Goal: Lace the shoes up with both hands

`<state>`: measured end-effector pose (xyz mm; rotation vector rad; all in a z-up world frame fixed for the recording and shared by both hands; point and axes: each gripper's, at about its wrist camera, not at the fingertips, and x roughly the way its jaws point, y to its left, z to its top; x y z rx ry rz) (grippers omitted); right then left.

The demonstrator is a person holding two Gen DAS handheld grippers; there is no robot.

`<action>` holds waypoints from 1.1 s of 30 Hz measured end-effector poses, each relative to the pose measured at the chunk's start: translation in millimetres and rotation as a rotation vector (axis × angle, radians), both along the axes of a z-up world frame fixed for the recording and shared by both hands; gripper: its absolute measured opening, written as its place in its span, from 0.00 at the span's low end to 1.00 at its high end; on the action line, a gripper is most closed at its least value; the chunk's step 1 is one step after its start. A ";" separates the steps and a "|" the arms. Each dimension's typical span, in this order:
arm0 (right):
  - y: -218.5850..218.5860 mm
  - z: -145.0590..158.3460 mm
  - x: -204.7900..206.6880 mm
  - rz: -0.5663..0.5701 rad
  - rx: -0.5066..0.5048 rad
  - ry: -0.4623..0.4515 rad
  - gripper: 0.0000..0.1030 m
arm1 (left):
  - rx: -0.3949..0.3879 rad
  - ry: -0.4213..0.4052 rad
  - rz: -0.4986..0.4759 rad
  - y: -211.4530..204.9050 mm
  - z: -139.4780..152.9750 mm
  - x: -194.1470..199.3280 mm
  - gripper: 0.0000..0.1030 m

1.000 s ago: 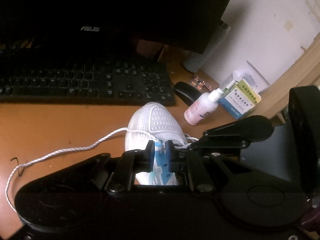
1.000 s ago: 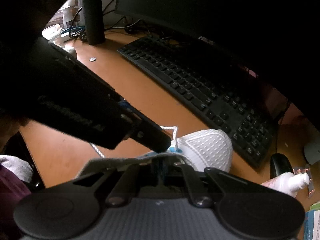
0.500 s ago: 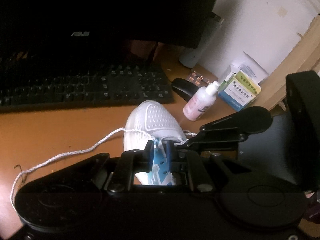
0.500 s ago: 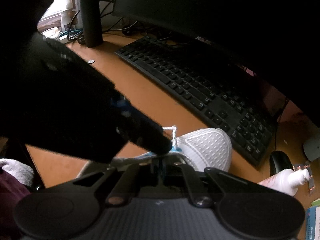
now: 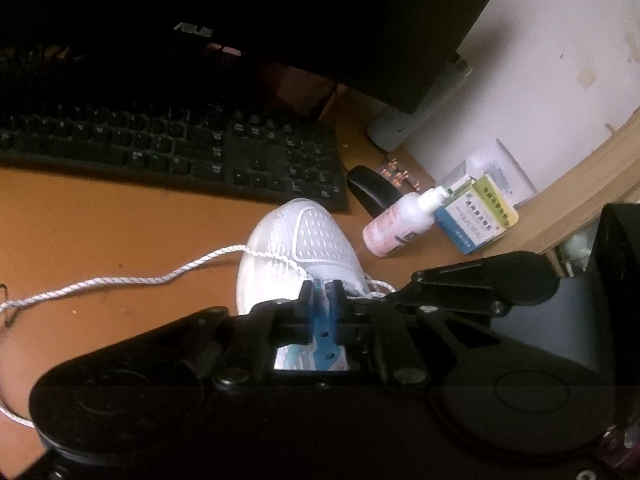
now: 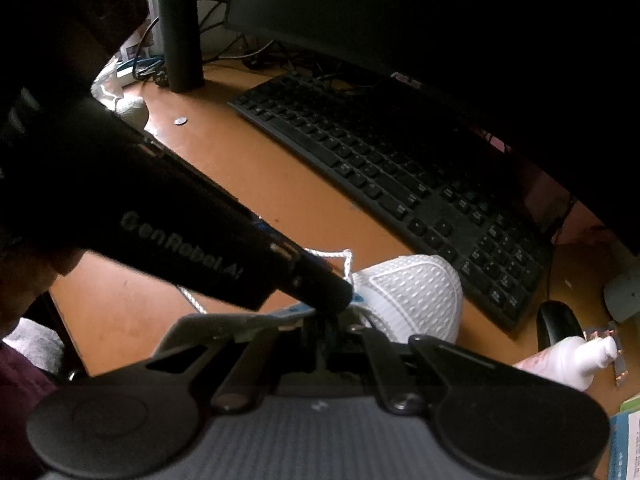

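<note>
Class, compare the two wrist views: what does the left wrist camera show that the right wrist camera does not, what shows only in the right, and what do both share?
Only the left wrist view shows the long white lace trailing across the desk, the blue eyelet strip between the left claw pads, and the white wall.

Only the right wrist view shows the black flask, the coin and the tangle of cables.

Both show the white shoe, the keyboard, the mouse and the pink bottle.
</note>
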<state>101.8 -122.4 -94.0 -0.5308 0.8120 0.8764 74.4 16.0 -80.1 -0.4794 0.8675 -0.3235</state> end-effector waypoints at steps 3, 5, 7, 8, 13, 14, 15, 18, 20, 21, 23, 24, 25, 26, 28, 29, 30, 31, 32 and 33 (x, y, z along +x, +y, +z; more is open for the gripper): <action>0.5 0.5 -2.1 -0.006 -0.008 -0.013 0.07 | 0.028 -0.032 0.020 4.7 7.5 -5.5 0.00; 0.8 1.7 -4.4 -0.017 -0.027 -0.028 0.29 | 0.065 -0.072 0.050 16.2 18.4 -13.2 0.00; -6.3 6.9 -12.9 -0.034 -0.032 -0.070 0.51 | 0.106 -0.110 0.093 33.0 30.5 -22.7 0.00; -10.0 8.4 -16.3 -0.046 -0.032 -0.089 0.52 | 0.133 -0.127 0.130 48.1 38.1 -29.6 0.00; -31.6 3.8 -24.6 -0.106 -0.044 -0.109 0.52 | 0.330 -0.180 0.375 140.8 76.5 -80.9 0.00; -36.5 1.8 -25.0 -0.122 -0.042 -0.109 0.52 | 0.363 -0.179 0.420 155.9 81.4 -91.9 0.00; -42.0 -0.3 -25.4 -0.140 -0.040 -0.110 0.52 | 0.408 -0.174 0.479 175.8 88.5 -107.2 0.00; -48.5 -2.5 -23.8 -0.161 -0.025 -0.096 0.52 | 0.523 -0.158 0.651 226.0 108.7 -154.3 0.00; -52.7 -3.7 -22.6 -0.176 -0.012 -0.086 0.51 | 0.594 -0.150 0.730 242.7 117.4 -177.1 0.00; -53.7 -4.1 -22.0 -0.182 -0.009 -0.087 0.51 | 0.613 -0.145 0.763 248.2 119.9 -186.2 0.00; -54.6 -4.1 -21.6 -0.186 -0.006 -0.083 0.51 | 0.640 -0.133 0.830 258.6 123.8 -203.9 0.00; -54.6 -3.9 -21.7 -0.187 -0.005 -0.081 0.51 | 0.648 -0.125 0.848 258.6 123.0 -208.0 0.00; -54.5 -3.6 -21.8 -0.188 -0.005 -0.080 0.51 | 0.661 -0.116 0.853 256.8 121.6 -210.3 0.00; -54.5 -3.6 -21.4 -0.188 -0.005 -0.077 0.51 | 0.665 -0.112 0.841 253.0 120.1 -209.6 0.00; -53.2 -3.5 -21.4 -0.188 -0.009 -0.077 0.52 | 0.621 -0.131 0.773 235.5 115.8 -202.2 0.00; -52.5 -3.2 -21.8 -0.188 -0.012 -0.076 0.52 | 0.604 -0.137 0.739 227.4 114.0 -197.6 0.00; -51.8 -2.7 -22.3 -0.190 -0.014 -0.077 0.52 | 0.575 -0.140 0.679 213.5 110.0 -189.0 0.00; -51.0 -1.9 -22.8 -0.192 -0.015 -0.074 0.52 | 0.533 -0.139 0.608 196.8 104.3 -178.9 0.00; -50.7 -0.6 -23.1 -0.196 -0.011 -0.070 0.52 | 0.501 -0.138 0.560 185.1 100.1 -171.9 0.00; -51.0 0.3 -23.3 -0.198 -0.008 -0.069 0.52 | 0.472 -0.132 0.492 168.2 93.6 -162.3 0.00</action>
